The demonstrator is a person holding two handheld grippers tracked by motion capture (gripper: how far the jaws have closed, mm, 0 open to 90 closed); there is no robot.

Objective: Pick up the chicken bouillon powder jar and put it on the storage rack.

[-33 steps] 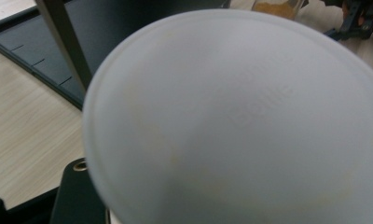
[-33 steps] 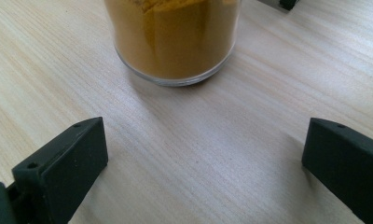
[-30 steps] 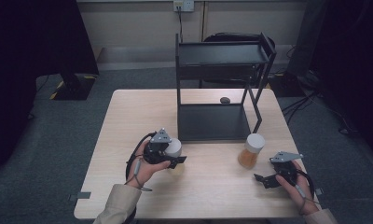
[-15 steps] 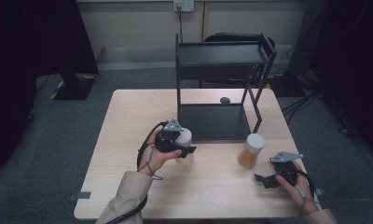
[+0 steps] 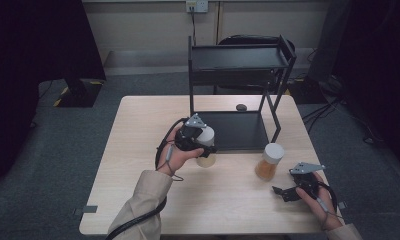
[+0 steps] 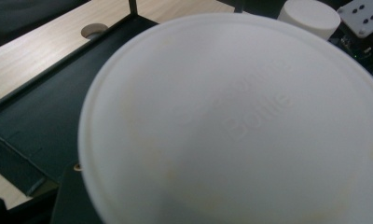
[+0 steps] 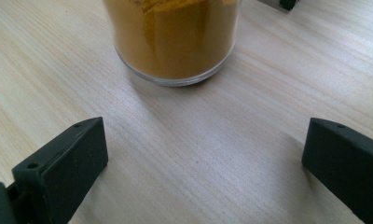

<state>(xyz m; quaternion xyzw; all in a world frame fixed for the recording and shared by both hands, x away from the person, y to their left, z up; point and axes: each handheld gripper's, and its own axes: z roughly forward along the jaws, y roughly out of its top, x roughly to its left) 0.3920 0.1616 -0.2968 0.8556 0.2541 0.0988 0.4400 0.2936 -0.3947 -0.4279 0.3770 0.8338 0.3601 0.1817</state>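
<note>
Left gripper (image 5: 204, 148) clamping onto a white-lidded jar (image 5: 206, 148) and holding it just off the table (image 5: 138, 150) right by the black rack's (image 5: 238, 131) bottom shelf, right gripper (image 5: 287, 191) sitting wide apart near jar number 2 (image 5: 269, 161), orange powder inside.

The right gripper (image 7: 203, 163) looks down along its two black fingers (image 7: 63, 163), which rise from the bottom corners and stand wide apart with bare wood between them. Each finger shows a small hole near its tip. Ahead of them, near the top edge, stands a clear glass jar (image 7: 173, 37) filled with orange-yellow powder; its upper part is cut off by the frame. The jar rests upright on the pale wooden table (image 7: 194, 140), casting a soft shadow toward the fingers, and it is clear of both of them. A small dark object sits at the top right corner, too cropped to identify.
</note>
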